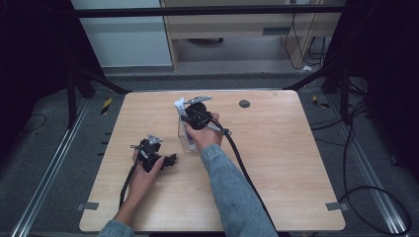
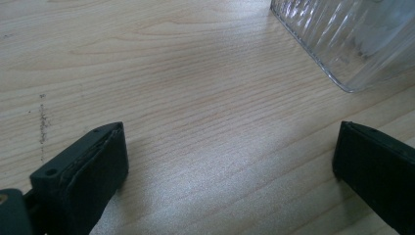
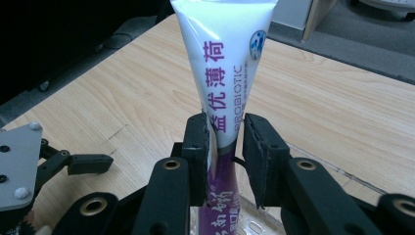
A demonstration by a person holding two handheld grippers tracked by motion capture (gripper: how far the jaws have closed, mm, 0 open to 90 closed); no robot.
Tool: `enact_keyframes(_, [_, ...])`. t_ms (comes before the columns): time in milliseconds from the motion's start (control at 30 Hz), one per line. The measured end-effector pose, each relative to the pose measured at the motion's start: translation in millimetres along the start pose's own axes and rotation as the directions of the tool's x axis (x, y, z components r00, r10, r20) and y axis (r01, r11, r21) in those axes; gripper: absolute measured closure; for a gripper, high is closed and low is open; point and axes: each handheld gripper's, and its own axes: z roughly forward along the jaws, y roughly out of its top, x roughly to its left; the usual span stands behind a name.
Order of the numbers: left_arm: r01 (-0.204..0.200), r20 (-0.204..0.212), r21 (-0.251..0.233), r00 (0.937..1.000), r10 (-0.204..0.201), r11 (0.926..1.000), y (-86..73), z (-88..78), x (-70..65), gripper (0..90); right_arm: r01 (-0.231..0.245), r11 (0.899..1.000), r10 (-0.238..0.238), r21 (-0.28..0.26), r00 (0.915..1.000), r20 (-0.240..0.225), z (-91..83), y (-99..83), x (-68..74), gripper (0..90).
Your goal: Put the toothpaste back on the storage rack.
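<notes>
White tube [image 3: 226, 63] stands tall, bottom end down in clear cup [image 2: 350, 39], near middle of wooden table [image 1: 276, 163]. Your right gripper [image 3: 226, 147] sits around tube's middle; one pad looks to touch, small gap at other, so grip looks loose. Tube's long line runs straight up, so lift straight up or let go. Your left gripper [image 2: 230, 161] rests low, jaws wide apart, nothing inside. Cup lies just ahead of it.

tube [image 3: 222, 58]: white, purple print | cup [image 2: 352, 39]: clear, ribbed | table [image 1: 276, 148]: light wood
</notes>
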Motion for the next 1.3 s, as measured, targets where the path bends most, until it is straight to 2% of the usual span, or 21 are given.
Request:
enact_keyframes(400, [0.001, -0.001, 0.0, 1.0, -0.001, 1.0, 0.0, 0.0, -0.1, 0.0, 0.0, 1.0, 0.0, 0.001, 0.9999, 0.013, -3.4, 0.2, -3.9, 69.9])
enact_keyframes(900, [-0.001, 0.0, 0.0, 1.0, 0.001, 1.0, 0.0, 0.0, 0.0, 0.0, -0.005, 1.0, 0.005, -0.001, 1.0, 0.009, -5.1, 1.0, -3.4, 69.8])
enact_keyframes(1300, [0.0, 0.0, 0.0, 1.0, 0.0, 1.0, 0.0, 0.0, 0.0, 0.0, 0.024, 1.0, -0.023, -0.014, 0.9994, 0.027, -17.8, 4.4, -4.7, 68.7])
